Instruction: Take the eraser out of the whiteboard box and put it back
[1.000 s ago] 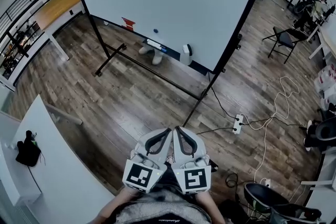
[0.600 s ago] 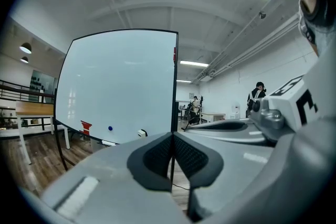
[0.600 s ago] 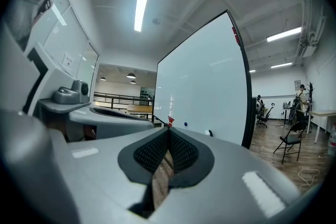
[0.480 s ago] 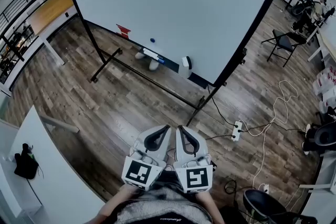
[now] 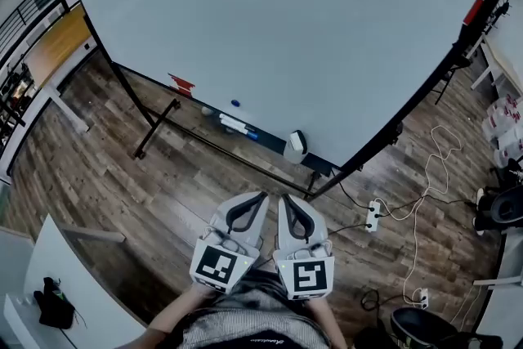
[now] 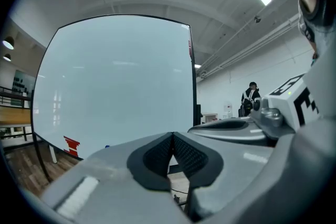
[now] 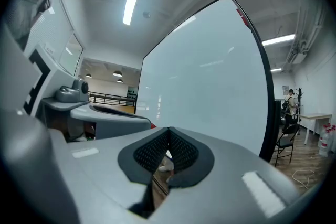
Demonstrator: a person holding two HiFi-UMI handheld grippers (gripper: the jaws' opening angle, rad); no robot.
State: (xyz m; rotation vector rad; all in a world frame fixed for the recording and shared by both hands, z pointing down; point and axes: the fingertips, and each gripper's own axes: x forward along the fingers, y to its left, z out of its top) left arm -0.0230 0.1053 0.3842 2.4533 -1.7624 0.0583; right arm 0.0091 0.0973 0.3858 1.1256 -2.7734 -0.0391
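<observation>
Holding the left gripper (image 5: 255,204) and the right gripper (image 5: 288,204) side by side at lower centre of the head view, both aiming at the whiteboard (image 5: 286,29) that fills the upper frame. Keeping both pairs of jaws pressed fully together, pads meeting in each gripper view, gripping nothing.

Standing at the board's lower edge, right of centre: a small white upright item, probably the eraser (image 5: 298,142), seemingly sitting in or just above a dark holder, likely the whiteboard box (image 5: 320,166); too small for telling how deep. Lying well apart from both grippers, with bare floor (image 5: 163,176) between.

Judging the eraser as light, with a stiff plastic body and probably a soft felt face, neither fragile nor slippery. Favouring a pinch across the two hard narrow sides near the top, the part standing clear of the box, rather than on the yielding felt. Requiring open jaws first.

Counting one whiteboard, one eraser, one box and two grippers. Also counting one blue dot (image 5: 235,103) low on the board, what look like two markers (image 5: 234,123) on the ledge left of the eraser, and one power strip (image 5: 373,215) on the floor at right.
</observation>
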